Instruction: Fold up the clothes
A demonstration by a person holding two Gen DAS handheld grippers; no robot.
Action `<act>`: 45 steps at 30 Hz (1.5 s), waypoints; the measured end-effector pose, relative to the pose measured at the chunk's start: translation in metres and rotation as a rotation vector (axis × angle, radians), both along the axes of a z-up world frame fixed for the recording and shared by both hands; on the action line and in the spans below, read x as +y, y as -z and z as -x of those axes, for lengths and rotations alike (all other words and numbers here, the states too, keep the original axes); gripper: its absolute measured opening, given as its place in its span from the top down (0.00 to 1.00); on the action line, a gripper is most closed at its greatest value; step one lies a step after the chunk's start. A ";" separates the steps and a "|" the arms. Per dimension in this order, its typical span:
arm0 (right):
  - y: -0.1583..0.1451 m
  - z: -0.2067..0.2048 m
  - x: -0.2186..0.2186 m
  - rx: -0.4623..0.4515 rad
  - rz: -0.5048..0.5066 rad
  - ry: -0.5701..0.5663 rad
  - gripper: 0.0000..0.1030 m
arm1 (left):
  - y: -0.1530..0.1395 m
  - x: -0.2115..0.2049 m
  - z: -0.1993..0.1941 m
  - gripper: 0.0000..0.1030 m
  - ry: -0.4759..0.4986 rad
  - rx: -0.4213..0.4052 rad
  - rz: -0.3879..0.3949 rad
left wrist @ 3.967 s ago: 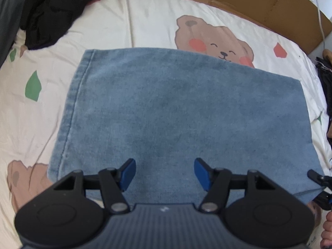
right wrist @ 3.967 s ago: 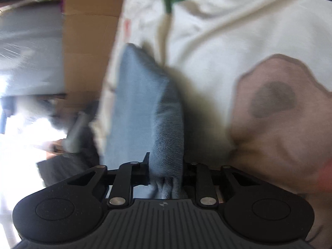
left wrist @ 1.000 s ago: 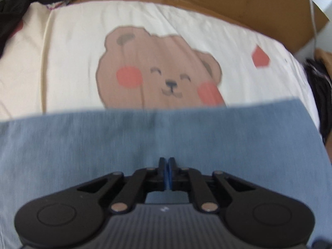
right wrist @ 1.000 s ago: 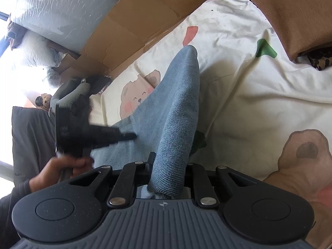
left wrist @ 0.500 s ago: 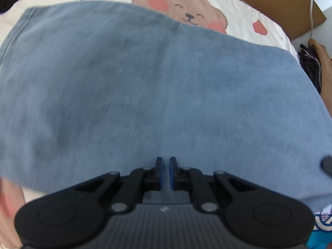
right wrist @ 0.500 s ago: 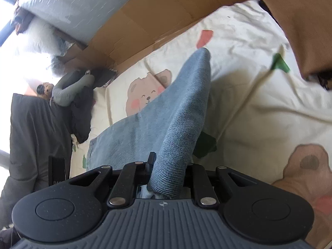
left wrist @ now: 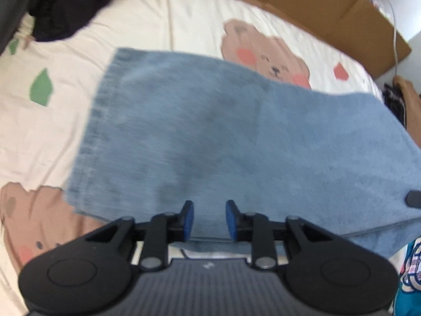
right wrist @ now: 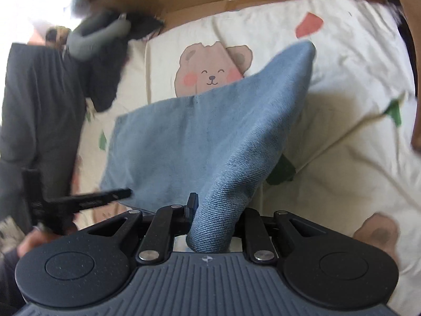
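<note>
a: since half a second ago, the left gripper (left wrist: 206, 220) has been opened; its blue pads (left wrist: 188, 220) were nearly together then and are now held apart over the near edge of the denim garment (left wrist: 236, 142).
b: and the right gripper (right wrist: 214, 220)?
a: it is kept clamped on a bunched corner of the denim garment (right wrist: 205, 137), which is lifted off the bear-print sheet (right wrist: 342, 105) into a ridge running away from the fingers.
b: where is the cloth otherwise?
a: it is spread flat on the sheet, long axis left to right across the left wrist view, hem to the left. nothing is gripped by the left fingers; the near edge lies just ahead of and below them.
b: which hand is the next fold judged to turn on?
a: probably the right one, since the raised corner is held there and the far edge lies straight ahead of it, by the printed bear (right wrist: 210, 73). farther off, dark clothes (left wrist: 65, 8) and cardboard (left wrist: 329, 8) are seen.
</note>
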State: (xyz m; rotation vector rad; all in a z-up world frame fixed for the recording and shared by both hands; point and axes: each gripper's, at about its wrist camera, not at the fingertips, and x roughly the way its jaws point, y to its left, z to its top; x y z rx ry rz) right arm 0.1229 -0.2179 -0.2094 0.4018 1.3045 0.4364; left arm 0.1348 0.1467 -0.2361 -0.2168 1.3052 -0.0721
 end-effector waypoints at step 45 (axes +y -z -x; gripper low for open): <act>-0.061 0.014 0.302 -0.390 0.478 -0.646 0.87 | 0.002 0.136 0.079 0.56 -0.403 -0.151 0.104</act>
